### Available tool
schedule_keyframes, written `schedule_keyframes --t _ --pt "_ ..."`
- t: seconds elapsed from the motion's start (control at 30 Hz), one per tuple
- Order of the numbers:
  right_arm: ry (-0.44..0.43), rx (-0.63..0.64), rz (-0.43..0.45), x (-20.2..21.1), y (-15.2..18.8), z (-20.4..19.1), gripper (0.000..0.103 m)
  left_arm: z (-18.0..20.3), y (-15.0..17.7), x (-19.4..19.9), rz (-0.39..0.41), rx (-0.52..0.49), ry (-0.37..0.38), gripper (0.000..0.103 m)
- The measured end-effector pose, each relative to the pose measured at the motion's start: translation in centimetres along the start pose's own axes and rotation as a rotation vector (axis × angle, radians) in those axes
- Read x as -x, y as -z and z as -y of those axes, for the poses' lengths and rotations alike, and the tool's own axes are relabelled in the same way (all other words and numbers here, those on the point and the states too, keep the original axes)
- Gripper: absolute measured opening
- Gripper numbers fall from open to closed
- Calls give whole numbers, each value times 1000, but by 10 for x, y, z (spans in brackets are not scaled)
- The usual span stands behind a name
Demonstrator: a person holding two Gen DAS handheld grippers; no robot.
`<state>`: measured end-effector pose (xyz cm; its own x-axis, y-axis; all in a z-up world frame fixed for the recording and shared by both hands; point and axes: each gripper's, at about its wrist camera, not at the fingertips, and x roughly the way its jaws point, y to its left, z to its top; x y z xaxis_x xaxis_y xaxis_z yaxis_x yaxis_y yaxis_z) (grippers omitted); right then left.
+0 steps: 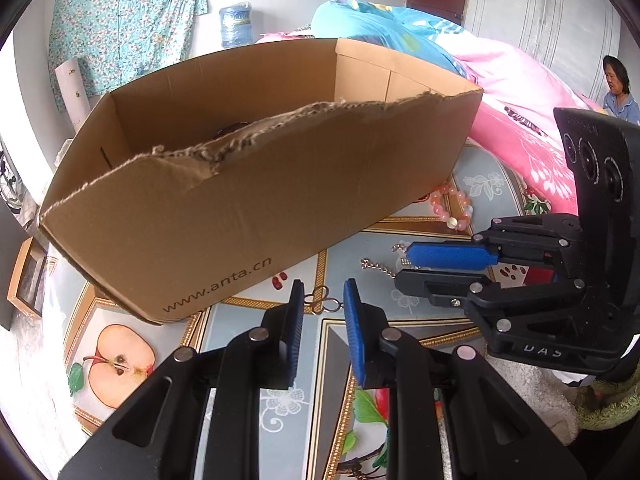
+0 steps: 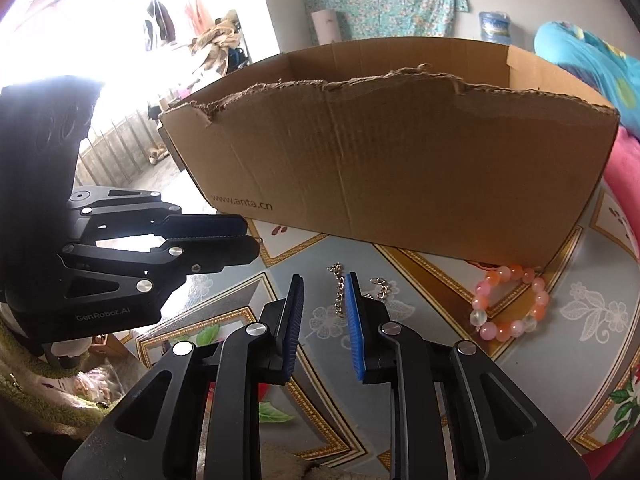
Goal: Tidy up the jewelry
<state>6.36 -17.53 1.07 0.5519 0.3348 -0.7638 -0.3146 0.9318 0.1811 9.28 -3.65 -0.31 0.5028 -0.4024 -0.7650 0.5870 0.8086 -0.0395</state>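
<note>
We are reading "www.anta.cn" printed on the cardboard box (image 1: pixel 256 208) wall. We are also making out "GenRobot.AI" on the left gripper (image 2: pixel 250 236) housing.

A floral teal cloth (image 1: pixel 120 20) is hanging on the white wall, and a blue water bottle (image 1: pixel 236 24) is standing just beside it. A white paper roll (image 1: pixel 72 88) is leaning under the cloth. Pink bedding (image 1: pixel 520 112) and a teal quilt (image 1: pixel 380 28) are lying in a heap. A person (image 1: pixel 618 84) is sitting behind the heap. Clothes (image 2: pixel 160 20) are hanging near the bright window.
</note>
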Motion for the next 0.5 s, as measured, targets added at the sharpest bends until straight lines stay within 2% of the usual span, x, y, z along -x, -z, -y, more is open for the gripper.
schedule_keyframes --t 0.27,0.37,0.43,0.5 --pt "57 29 -46 -20 -13 2 8 -15 8 6 20 34 -2 19" --pt "64 61 -70 -27 -15 1 6 -20 10 7 29 43 -5 19" --pt "70 70 -85 -28 -16 2 0 -22 11 10 35 48 -3 19" --pt "62 58 -91 -28 -15 5 0 -23 11 13 47 49 -2 19"
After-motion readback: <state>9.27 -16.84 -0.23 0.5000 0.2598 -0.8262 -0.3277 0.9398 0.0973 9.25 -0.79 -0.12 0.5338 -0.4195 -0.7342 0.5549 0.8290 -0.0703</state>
